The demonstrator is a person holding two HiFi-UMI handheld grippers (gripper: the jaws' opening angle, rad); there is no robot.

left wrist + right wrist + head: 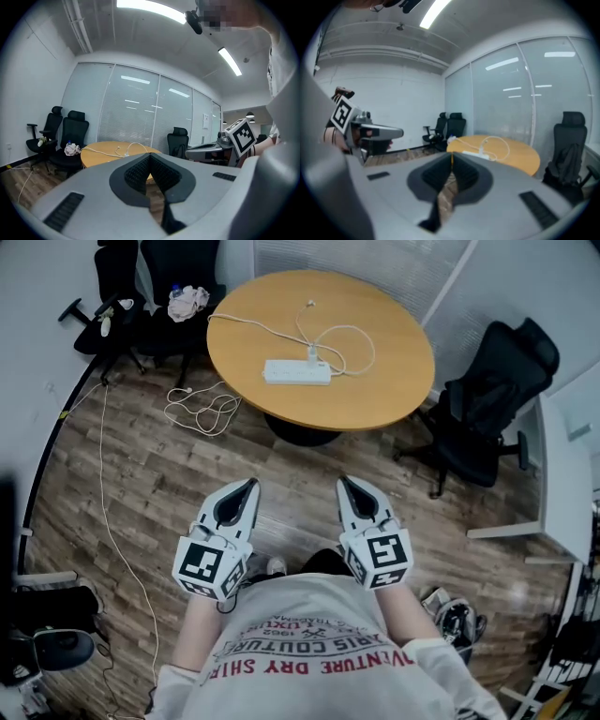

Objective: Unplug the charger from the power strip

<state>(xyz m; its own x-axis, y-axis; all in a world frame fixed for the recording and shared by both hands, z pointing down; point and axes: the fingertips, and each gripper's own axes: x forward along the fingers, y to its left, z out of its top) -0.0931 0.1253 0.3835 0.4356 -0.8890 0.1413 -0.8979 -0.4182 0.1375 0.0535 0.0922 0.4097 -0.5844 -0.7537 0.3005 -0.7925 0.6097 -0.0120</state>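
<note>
A white power strip lies on the round wooden table, with a white charger plugged into its right end and a looping white cable running from it. The table also shows far ahead in the left gripper view, and the strip in the right gripper view. Both grippers are held side by side in front of the person, well short of the table. My left gripper is shut and empty. My right gripper is shut too, with nothing between its jaws.
Black office chairs stand at the far left and right of the table. A white cord lies coiled on the wooden floor left of the table. A white desk stands at the right edge.
</note>
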